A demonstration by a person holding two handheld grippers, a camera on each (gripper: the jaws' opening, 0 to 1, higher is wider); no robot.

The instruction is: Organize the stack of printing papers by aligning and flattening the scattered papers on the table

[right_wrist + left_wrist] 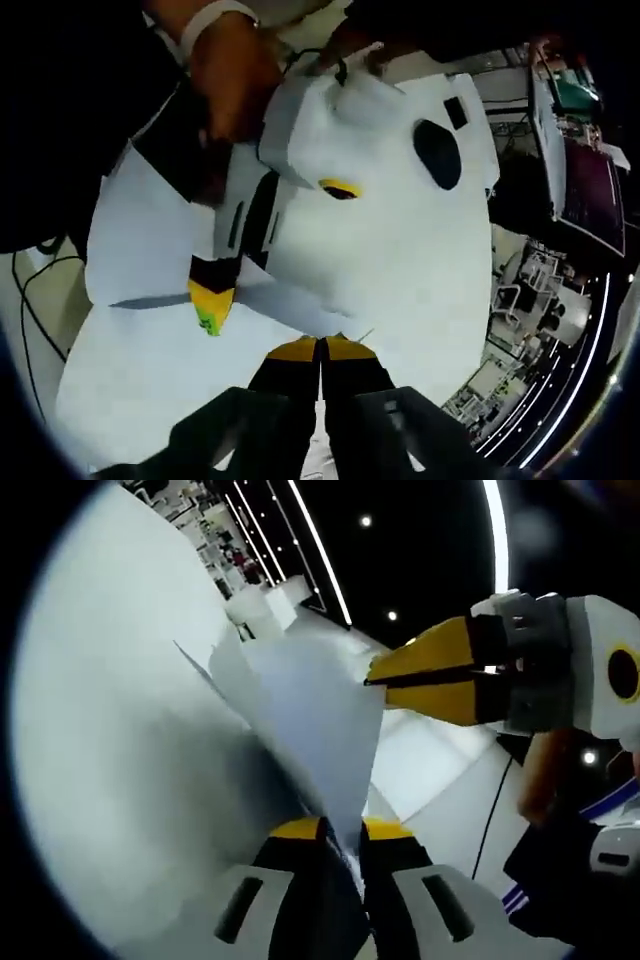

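Note:
Several white printing papers (pixel 300 710) are lifted off the table and stand on edge between both grippers. My left gripper (pixel 342 830) rises from the bottom of the left gripper view, its yellow-tipped jaws shut on the sheets' lower edge. My right gripper (pixel 372 682) comes in from the right, its yellow jaws pinched on the papers' far edge. In the right gripper view the papers (pixel 160 370) spread wide and pale, with my right gripper (pixel 320 346) shut on a sheet corner. The left gripper (pixel 208 305) grips the sheets from above left, held by a person's hand (pixel 230 75).
A white table (pixel 440 770) lies below, with a black cable (pixel 490 825) across it. A person's dark sleeve (pixel 560 870) is at lower right. Desks with equipment (pixel 580 160) stand to the right in the right gripper view, and a thin cable (pixel 25 300) runs at left.

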